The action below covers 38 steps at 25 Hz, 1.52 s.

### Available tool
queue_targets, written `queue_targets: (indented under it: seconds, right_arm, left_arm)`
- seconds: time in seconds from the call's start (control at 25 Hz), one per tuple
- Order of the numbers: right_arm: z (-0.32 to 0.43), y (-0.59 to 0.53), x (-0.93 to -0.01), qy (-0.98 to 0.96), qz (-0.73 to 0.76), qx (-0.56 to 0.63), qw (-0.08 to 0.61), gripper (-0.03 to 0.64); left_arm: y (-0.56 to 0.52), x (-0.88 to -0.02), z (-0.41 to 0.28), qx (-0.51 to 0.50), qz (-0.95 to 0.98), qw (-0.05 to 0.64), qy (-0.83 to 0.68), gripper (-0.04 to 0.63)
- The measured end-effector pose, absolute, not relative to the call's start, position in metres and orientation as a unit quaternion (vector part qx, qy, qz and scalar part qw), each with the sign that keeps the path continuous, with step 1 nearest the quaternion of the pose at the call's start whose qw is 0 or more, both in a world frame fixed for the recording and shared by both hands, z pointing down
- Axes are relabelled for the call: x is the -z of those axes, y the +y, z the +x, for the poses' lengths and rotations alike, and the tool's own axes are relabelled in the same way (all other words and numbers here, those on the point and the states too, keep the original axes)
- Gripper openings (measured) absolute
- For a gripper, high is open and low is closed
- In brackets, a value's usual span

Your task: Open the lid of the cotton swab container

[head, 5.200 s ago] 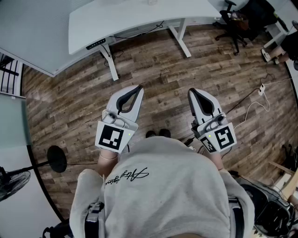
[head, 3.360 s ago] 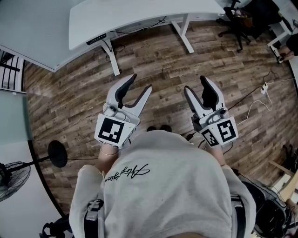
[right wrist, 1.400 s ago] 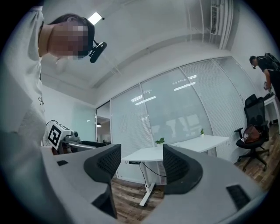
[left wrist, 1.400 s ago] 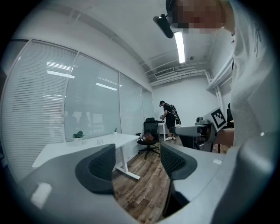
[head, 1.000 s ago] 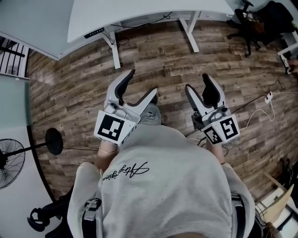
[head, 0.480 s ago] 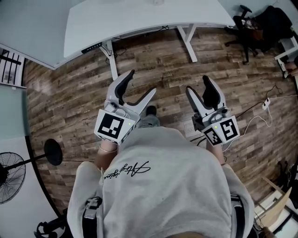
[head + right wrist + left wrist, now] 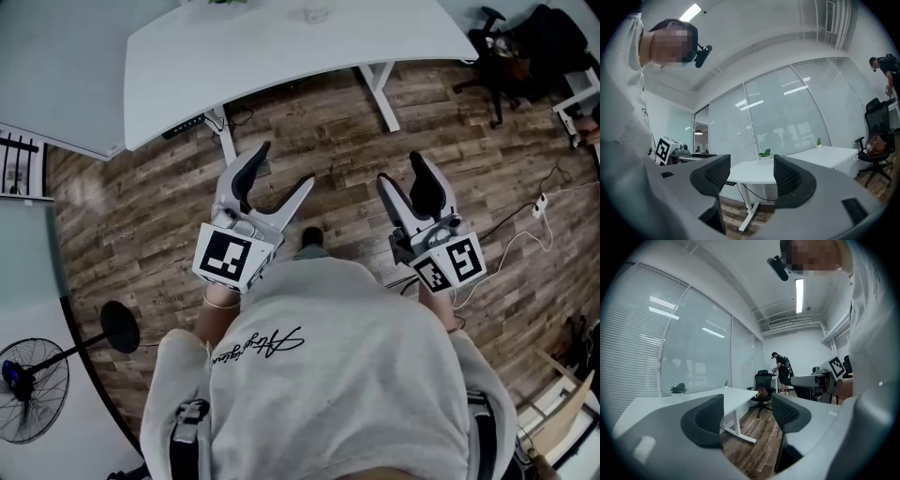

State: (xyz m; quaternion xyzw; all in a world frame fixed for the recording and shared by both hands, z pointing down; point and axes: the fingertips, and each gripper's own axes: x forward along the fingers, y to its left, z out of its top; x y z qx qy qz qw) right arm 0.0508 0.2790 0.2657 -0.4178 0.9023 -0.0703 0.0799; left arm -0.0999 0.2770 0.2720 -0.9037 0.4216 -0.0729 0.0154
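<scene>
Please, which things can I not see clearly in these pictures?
1. Small object on the desk, head view: cut by the top edge, too small to tell whether it is the swab container.
2. Desk top, right tongs view: partly behind the open right tongs.
3. Floor below the person, head view: hidden by the torso.

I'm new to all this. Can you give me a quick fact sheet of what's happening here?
Place: office with wood floor, white desk ahead
Left gripper: jaws apart, nothing between them
Right gripper: jaws apart, nothing between them
Task progress: not begun; both grippers held in the air over the floor
Cotton swab container: cannot be made out
</scene>
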Motion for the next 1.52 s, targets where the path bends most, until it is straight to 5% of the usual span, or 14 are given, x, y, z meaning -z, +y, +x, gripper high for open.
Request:
queue_targets:
  seconds: [1.52]
  right_arm:
    - [0.01,0.193,-0.264,0.905,-0.417,0.056,0.063,0.259]
  left_arm:
    - [0.191,-0.286,-0.131,0.083,-0.913,0.01,0.399,0.305]
